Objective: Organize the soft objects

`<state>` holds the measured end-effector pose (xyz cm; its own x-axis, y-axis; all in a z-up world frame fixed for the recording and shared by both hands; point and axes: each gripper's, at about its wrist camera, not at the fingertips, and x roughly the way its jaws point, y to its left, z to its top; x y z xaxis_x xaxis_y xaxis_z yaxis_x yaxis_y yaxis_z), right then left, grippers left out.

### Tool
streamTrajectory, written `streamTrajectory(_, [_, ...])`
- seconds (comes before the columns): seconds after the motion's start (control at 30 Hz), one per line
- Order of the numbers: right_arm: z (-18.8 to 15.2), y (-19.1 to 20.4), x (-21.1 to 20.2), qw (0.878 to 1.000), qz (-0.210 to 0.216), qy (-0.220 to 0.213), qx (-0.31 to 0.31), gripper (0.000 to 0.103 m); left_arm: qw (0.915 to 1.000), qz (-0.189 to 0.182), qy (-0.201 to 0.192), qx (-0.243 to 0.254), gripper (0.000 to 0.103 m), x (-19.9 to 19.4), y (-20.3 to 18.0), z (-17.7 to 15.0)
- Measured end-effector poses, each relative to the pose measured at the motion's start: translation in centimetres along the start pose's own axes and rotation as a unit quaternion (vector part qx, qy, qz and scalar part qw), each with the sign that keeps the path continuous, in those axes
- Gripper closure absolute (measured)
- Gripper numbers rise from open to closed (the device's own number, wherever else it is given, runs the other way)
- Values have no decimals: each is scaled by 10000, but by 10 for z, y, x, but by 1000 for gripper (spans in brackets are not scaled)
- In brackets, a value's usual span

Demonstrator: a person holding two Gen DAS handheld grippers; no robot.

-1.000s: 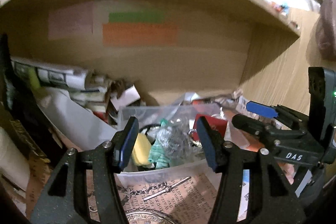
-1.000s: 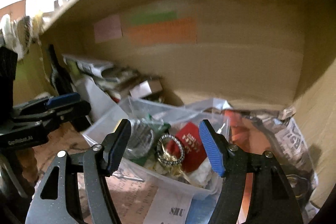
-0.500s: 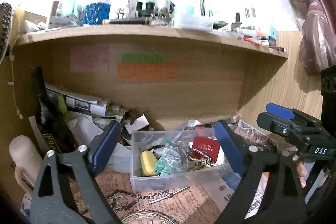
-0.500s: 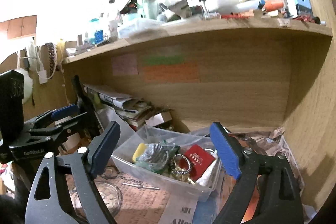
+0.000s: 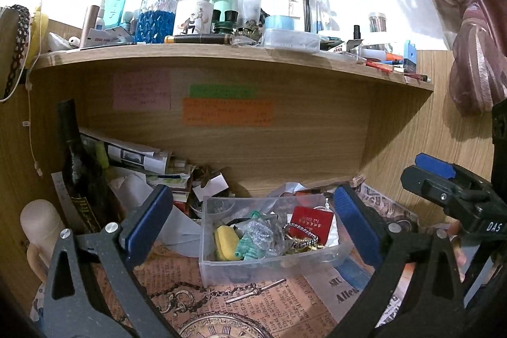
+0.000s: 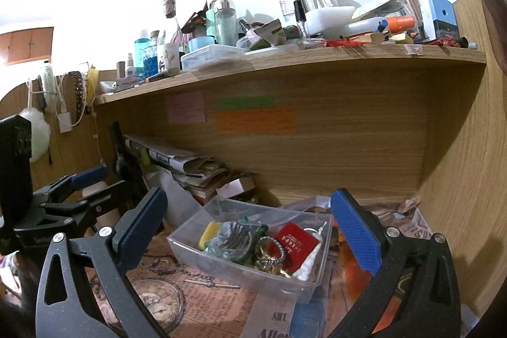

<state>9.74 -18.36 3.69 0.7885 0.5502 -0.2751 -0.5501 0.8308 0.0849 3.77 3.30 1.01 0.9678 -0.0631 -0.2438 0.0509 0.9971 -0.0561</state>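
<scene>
A clear plastic box point(image 5: 221, 266) point(image 6: 221, 268) stands on the newspaper-print desk mat under a wooden shelf. It holds a yellow sponge point(image 5: 225, 238) point(image 6: 208, 232), a green cloth point(image 5: 248, 249), a crumpled clear bag point(image 5: 263, 232) point(image 6: 233, 232), a red card point(image 5: 312, 222) point(image 6: 294, 243) and bead bracelets point(image 6: 272, 249). My left gripper point(image 5: 250, 222) is open and empty, back from the box. My right gripper point(image 6: 250, 224) is open and empty too, and also shows at the right of the left wrist view point(image 5: 443, 189).
The shelf top point(image 5: 221, 51) is crowded with bottles and jars. A dark wine bottle point(image 5: 79, 173), stacked papers point(image 5: 136, 154) and a pale cylinder point(image 5: 41, 227) stand left of the box. Sticky notes point(image 5: 226, 111) are on the back panel. A wood side wall point(image 6: 459, 179) stands at right.
Both grippers have pulled back and up from the box, and their jaws have opened wider. The shelf top has come into view. The box has not moved.
</scene>
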Motion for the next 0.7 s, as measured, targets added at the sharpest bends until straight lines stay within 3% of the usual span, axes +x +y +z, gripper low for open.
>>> streamTrajectory(0.7, [-1,4,-2,10000,36,-9,-27,0,10000,61,15,-14,0,0,-2,-1])
